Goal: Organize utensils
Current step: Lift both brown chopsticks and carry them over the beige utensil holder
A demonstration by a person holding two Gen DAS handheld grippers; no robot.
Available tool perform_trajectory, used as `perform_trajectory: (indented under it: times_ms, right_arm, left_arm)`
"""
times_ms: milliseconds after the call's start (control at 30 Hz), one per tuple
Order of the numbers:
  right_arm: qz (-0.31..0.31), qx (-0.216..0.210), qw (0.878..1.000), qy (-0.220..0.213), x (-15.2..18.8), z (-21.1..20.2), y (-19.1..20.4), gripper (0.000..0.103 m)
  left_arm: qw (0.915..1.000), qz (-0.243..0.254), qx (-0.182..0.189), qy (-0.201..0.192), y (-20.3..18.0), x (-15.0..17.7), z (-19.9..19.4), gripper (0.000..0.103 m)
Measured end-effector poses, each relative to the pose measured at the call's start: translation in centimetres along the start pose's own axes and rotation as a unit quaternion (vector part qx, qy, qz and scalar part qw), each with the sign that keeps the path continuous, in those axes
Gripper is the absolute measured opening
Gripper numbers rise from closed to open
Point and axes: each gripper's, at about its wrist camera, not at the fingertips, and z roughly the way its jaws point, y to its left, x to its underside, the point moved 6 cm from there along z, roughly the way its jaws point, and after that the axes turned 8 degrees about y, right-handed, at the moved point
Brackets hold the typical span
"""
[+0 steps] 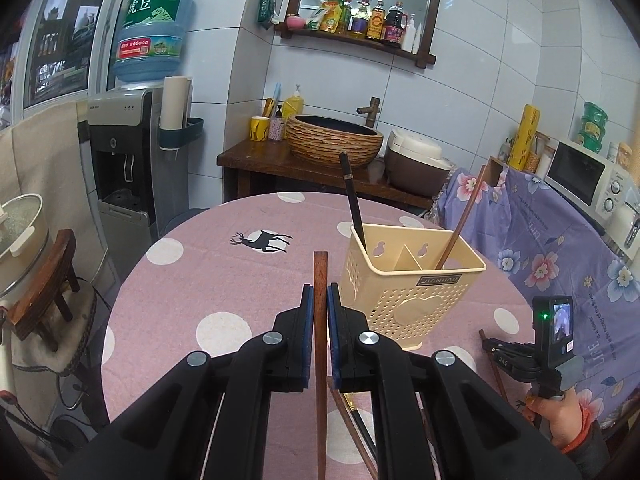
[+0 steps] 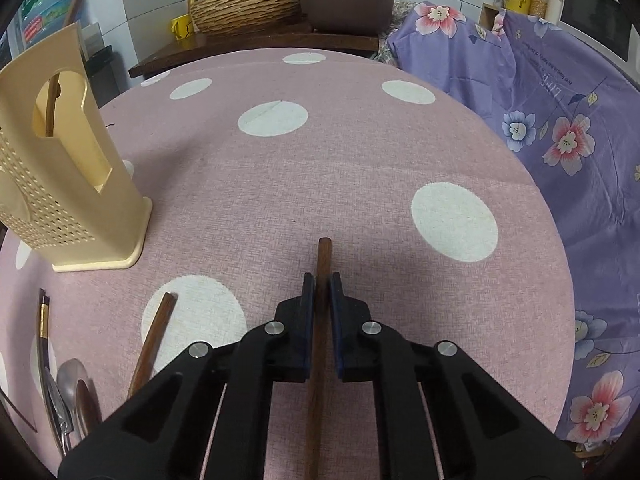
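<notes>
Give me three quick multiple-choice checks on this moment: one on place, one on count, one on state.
1. Where does the cream perforated plastic utensil holder stand?
A. On the pink dotted tablecloth
B. On the wooden sink counter
C. On the purple floral cloth

2. How many sticks stand in the holder?
A. None
B. Two
C. Four

3. What is the left tool doing?
A. Open, empty
B. Shut on nothing
C. Shut on a brown wooden chopstick

Key: 1 A, its base rests on the cloth; 2 B, one black chopstick and one brown chopstick lean in it; 3 C, the pads clamp the stick.
</notes>
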Motion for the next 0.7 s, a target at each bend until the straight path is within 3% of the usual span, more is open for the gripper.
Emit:
perform_trajectory:
  times_ms: [167,367,533,700]
  right_arm:
    - [0.018,-0.045,0.998,-0.032,0.0,-3.1,0.1,0.008]
    - [0.022,-0.094,0.986,-0.136,-0.7,-12.5,0.0,0.008]
    - [0.007,-0.098,0.973,-0.208,-0.4,-19.2,0.0,0.008]
    - [-0.006,-0.097,0.971,-0.22,-0.1,-20.6,0.7,0.008]
  left_arm:
    - [1.0,0.001,-0.002,-0.004,0.1,0.0,-0.1,0.008]
    - [0.9999,-0.006,0.001,-0.008,0.3,-0.1,-0.2,0.008]
    - [0.9998,-0.012,0.001,-0.016,0.9,-0.1,-0.8,0.008]
    - [0.9996,-0.016,0.001,-0.021,1.2,-0.2,-1.3,0.008]
